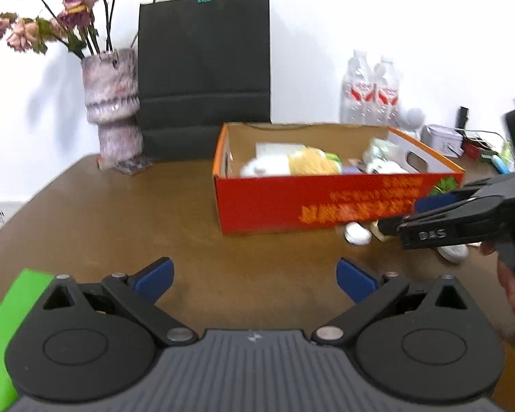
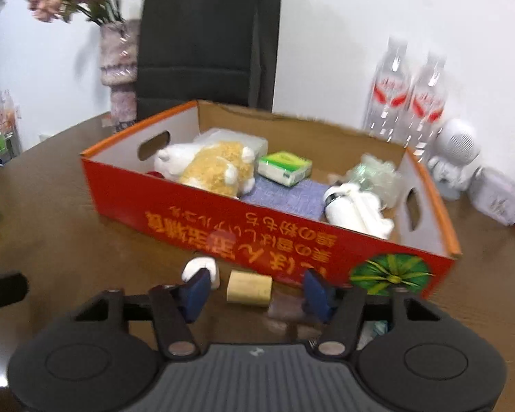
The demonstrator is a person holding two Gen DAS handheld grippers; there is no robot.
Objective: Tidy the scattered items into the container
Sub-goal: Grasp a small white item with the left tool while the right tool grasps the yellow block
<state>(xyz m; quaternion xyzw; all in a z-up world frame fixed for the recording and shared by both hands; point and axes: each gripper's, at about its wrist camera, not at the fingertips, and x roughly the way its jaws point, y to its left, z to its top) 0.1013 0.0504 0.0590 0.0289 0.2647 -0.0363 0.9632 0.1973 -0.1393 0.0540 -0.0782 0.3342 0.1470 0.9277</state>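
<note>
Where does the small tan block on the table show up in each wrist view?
Left wrist view: the tan block sits far right, mostly hidden behind the right claw, beside a white oval item.
Right wrist view: the block lies low centre, between the open claw's fingers, just before the box.
Shared landmark: the red box with its orange lettering.

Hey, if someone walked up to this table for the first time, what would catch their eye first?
Probably the red cardboard box in the middle of the brown table, already holding a yellow-and-white plush toy and a green tissue pack. Just in front of it, a tan block lies loose between the open fingers of the right gripper. Behind, dried pink flowers in a vase stand beside a black paper bag.
</note>
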